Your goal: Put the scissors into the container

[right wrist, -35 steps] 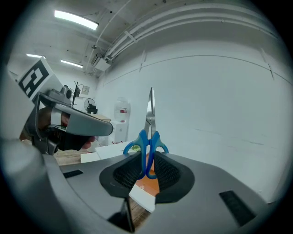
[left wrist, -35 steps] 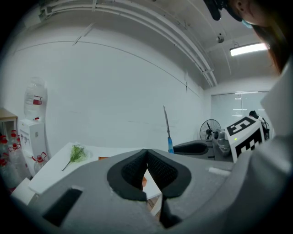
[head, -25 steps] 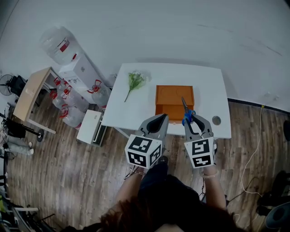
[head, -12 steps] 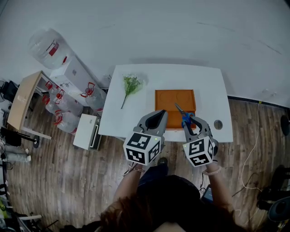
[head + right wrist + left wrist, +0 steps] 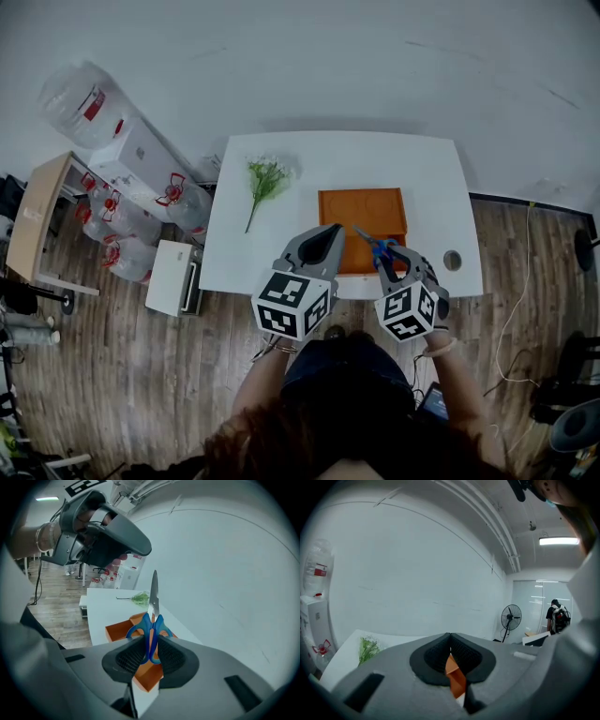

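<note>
Clearly the right gripper (image 5: 389,258) is clamped on the scissors (image 5: 375,247). In the right gripper view its pads press on the blue handles, and the closed blades point forward, away from the gripper. That hold probably lets the blades go first into the orange container (image 5: 361,195), whose near edge lies just under them.

The scissors are above the container's near side and are not yet in it. What shows of the container's inside looks bare, so nothing seems to block the drop.

The left gripper (image 5: 327,235) hovers at the container's near left corner. Its jaws are together on nothing, and it stands beside the scissors' way in, not across it.

A green sprig (image 5: 263,177) lies on the white table (image 5: 427,173), well left of the container. A round hole (image 5: 453,260) sits just right of the container's near right corner.
</note>
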The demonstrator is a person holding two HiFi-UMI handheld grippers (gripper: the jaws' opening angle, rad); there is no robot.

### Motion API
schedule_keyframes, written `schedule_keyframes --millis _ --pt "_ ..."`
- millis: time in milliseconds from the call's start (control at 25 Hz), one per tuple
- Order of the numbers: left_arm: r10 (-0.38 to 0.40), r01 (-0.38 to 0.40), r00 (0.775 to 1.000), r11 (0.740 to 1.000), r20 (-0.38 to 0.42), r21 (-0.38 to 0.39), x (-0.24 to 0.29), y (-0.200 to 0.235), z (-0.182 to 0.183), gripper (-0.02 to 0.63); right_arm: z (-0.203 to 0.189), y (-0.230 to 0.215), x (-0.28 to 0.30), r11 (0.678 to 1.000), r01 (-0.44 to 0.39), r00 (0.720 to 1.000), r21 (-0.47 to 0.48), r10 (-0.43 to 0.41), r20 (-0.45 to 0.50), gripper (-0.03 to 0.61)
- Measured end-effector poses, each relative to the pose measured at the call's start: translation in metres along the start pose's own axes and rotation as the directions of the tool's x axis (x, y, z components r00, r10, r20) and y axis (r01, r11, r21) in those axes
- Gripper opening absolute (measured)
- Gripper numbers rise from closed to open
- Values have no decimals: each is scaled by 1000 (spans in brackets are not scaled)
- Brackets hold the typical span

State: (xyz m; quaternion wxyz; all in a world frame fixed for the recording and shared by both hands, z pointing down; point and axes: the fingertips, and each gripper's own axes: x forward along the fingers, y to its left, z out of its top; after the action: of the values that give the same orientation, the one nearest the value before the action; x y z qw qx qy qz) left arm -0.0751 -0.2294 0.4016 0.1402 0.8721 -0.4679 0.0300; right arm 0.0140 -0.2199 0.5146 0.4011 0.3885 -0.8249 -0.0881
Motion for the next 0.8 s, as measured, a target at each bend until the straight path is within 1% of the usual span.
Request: schedule_keyframes --millis 120,200,320,520,800 --pt "11 -11 1000 1000 -2 -20 7 7 -4 15 -6 0 13 999 -29 999 -13 29 -19 77" --pt "32 -32 999 999 -7 -37 10 15 -7 15 -9 1 21 998 -52 998 -28 51 -34 77" --pt "63 -64 998 996 -11 -54 14 23 -8 15 -16 3 32 993 -88 995 -73 84 -59 77" --pt "100 -100 995 992 -11 -77 21 33 -7 15 -31 8 50 974 -158 983 -160 140 -115 77" --pt "143 -146 989 985 -33 -93 26 44 -14 15 -49 18 75 951 -245 962 -190 214 -172 77"
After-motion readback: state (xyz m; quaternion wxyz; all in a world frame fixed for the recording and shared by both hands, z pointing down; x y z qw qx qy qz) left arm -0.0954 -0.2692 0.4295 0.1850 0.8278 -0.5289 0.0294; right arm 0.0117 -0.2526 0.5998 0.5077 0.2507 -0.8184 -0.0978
